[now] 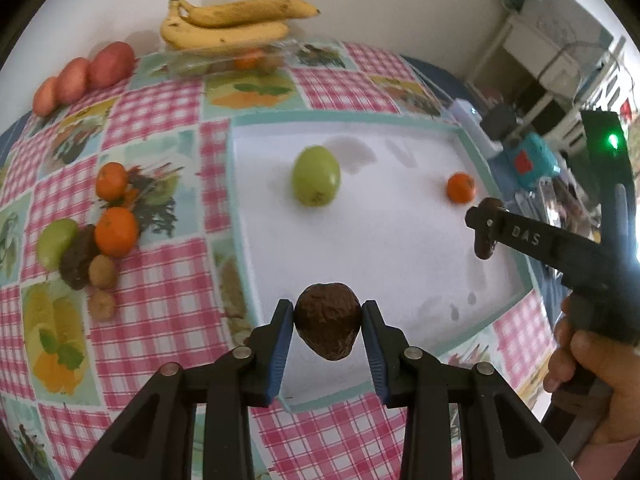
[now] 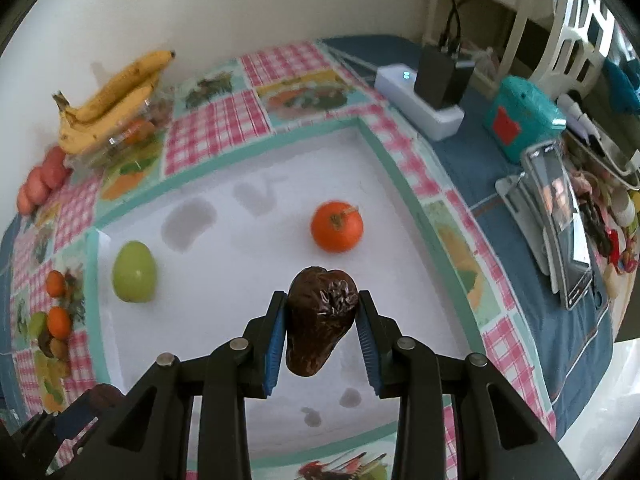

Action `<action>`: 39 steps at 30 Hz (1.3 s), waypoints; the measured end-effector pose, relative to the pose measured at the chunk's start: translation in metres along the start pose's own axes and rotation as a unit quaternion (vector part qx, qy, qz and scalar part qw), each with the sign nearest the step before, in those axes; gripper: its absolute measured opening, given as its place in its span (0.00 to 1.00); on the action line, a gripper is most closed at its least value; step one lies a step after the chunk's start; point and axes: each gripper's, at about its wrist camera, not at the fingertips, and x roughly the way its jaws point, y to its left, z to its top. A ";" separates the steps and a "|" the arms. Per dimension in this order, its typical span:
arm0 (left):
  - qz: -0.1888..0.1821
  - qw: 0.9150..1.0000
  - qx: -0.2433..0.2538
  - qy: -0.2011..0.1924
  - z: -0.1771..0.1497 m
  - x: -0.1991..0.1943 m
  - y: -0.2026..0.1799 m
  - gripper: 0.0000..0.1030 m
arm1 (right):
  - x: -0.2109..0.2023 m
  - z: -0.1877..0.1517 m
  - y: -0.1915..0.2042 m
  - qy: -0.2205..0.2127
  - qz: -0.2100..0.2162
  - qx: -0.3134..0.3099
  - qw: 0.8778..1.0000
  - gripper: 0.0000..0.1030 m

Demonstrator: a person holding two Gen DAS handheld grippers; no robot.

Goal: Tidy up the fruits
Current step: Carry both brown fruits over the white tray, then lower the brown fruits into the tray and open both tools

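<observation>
Over the white tray (image 1: 400, 248), each gripper's jaws pinch a date (image 1: 326, 320) (image 2: 320, 320) across its middle; soft, sticky, light, so gentle pressure suffices.

Home: patchwork tablecloth (image 1: 160, 112), white chair (image 2: 576, 36)

The white tray (image 2: 248, 320) lies mostly bare (only green fruit (image 2: 134, 272) and orange (image 2: 337, 226) interrupt it).
</observation>
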 end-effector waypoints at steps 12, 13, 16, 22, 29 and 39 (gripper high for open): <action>-0.005 0.999 -0.028 0.039 -0.007 0.026 0.010 0.36 | 0.030 -0.010 0.005 0.047 -0.007 -0.016 0.999 0.35; -0.005 0.999 -0.028 0.038 -0.007 0.027 0.010 0.36 | 0.031 -0.010 0.005 0.047 -0.009 -0.017 0.999 0.35; -0.002 0.999 -0.023 0.035 -0.006 0.028 0.009 0.36 | 0.031 -0.010 0.006 0.045 -0.011 -0.019 0.999 0.35; 0.015 0.999 -0.011 0.034 -0.003 0.034 0.007 0.37 | 0.033 -0.009 0.005 0.042 -0.010 -0.018 0.999 0.36; 0.020 0.999 0.000 0.033 -0.001 0.038 0.006 0.39 | 0.035 -0.007 0.000 0.037 -0.020 -0.006 0.999 0.56; 0.030 0.999 0.023 0.008 0.004 0.023 -0.001 0.64 | 0.037 -0.007 -0.007 0.038 -0.022 0.011 0.999 0.70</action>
